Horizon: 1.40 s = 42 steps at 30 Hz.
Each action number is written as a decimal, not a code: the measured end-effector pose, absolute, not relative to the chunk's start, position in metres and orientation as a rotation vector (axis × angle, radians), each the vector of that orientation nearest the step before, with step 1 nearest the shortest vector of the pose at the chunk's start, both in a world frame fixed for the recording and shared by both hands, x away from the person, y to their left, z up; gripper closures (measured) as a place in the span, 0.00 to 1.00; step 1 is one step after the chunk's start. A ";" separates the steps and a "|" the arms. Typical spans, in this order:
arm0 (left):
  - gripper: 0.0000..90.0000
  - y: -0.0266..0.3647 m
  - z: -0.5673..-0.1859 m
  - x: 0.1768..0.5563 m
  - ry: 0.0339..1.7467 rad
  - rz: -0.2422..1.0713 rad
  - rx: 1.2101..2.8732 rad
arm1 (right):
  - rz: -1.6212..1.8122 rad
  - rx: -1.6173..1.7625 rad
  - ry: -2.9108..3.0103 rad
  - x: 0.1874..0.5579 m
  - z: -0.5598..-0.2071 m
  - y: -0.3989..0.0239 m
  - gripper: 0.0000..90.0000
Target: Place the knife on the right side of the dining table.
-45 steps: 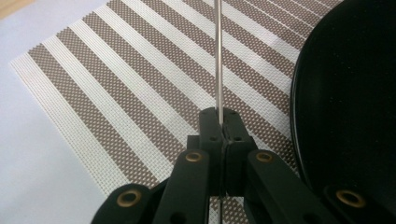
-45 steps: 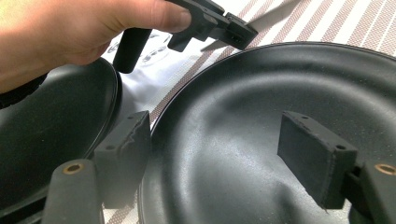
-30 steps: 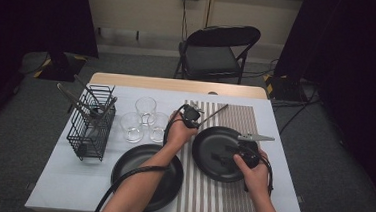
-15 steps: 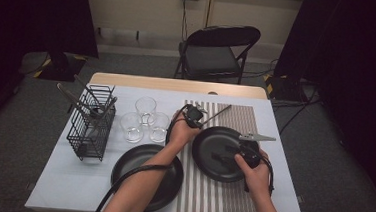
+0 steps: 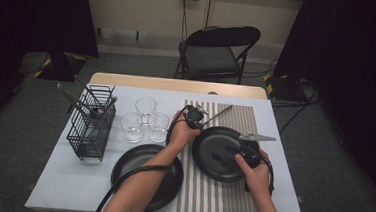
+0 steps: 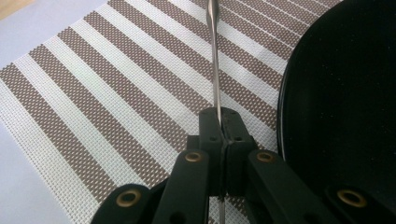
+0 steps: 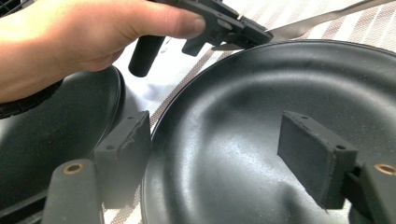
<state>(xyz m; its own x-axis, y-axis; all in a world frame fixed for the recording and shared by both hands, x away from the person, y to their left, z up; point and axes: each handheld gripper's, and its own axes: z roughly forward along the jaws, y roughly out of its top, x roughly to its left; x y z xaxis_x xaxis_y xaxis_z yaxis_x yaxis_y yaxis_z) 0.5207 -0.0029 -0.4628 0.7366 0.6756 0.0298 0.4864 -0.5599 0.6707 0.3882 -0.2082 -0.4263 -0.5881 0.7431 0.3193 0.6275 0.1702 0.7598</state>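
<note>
Since my left gripper (image 6: 223, 122) pinches the thin, stiff, slippery utensil handle (image 6: 214, 56) edge-on between its pads, the black plate (image 7: 261, 130) lies under my right gripper's (image 7: 224, 158) spread fingers.

utensil (image 6: 214, 56) tip cut off by frame edge (type unclear)
</note>
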 end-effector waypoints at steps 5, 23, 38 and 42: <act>0.99 -0.004 -0.463 0.520 0.876 0.376 2.274 | 1.396 1.371 2.298 0.389 -0.426 -0.211 0.28; 0.98 -0.005 -0.463 0.519 0.868 0.380 2.282 | 1.393 1.370 2.297 0.389 -0.426 -0.210 0.28; 0.95 -0.005 -0.462 0.518 0.870 0.363 2.289 | 1.384 1.380 2.304 0.390 -0.428 -0.211 0.29; 0.94 -0.005 -0.462 0.518 0.877 0.354 2.282 | 1.387 1.378 2.303 0.390 -0.428 -0.211 0.29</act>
